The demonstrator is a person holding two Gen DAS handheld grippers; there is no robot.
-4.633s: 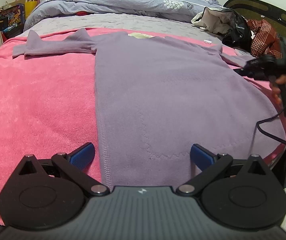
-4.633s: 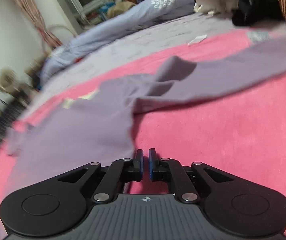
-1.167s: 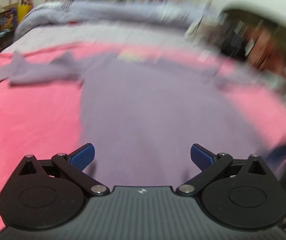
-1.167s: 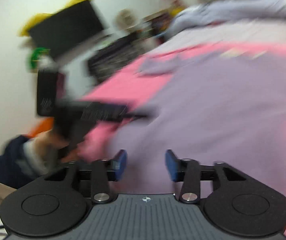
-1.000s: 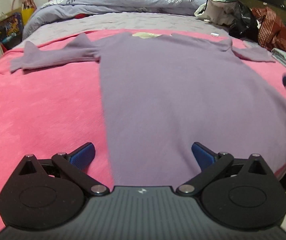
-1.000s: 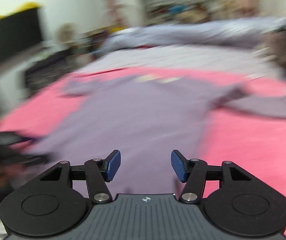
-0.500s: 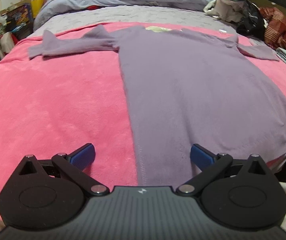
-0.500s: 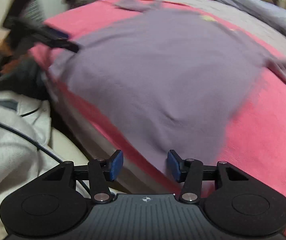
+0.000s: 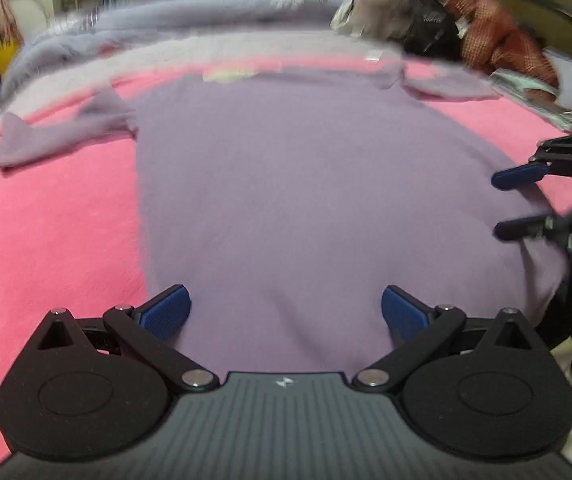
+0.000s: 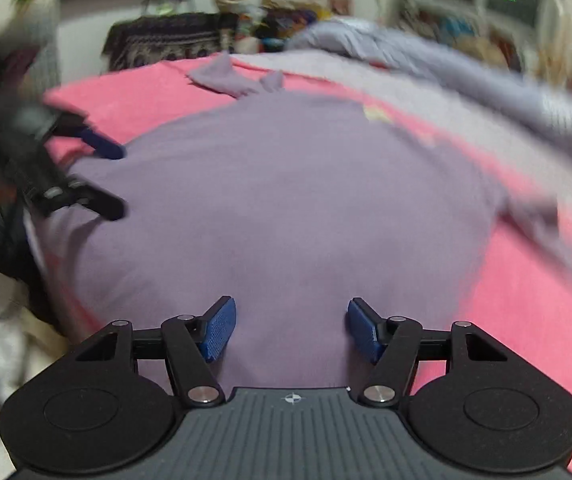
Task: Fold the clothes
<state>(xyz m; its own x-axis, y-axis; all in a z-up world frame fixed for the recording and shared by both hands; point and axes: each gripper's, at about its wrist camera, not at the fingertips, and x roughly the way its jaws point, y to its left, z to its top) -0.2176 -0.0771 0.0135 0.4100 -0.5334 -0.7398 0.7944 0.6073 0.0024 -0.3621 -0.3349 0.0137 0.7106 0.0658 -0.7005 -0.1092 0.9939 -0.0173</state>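
A purple long-sleeved top [image 9: 306, 184] lies flat on a pink blanket [image 9: 45, 232], hem towards me, sleeves spread to both sides. My left gripper [image 9: 283, 312] is open and empty above the hem's left part. My right gripper [image 10: 290, 328] is open and empty above the hem's right part. The top fills the right wrist view [image 10: 286, 200]. The right gripper shows in the left wrist view [image 9: 506, 204] at the garment's right edge. The left gripper shows in the right wrist view [image 10: 113, 178] at the left edge. Both views are blurred.
A grey-blue duvet [image 9: 189, 12] lies bunched along the far side of the bed. A black bag [image 9: 430, 36] and a red checked cloth [image 9: 502, 36] sit at the far right. Cluttered furniture [image 10: 173, 44] stands beyond the bed's left side.
Both grippers have swung to face the top's hem from either side. The right gripper has opened wider. The top has not moved.
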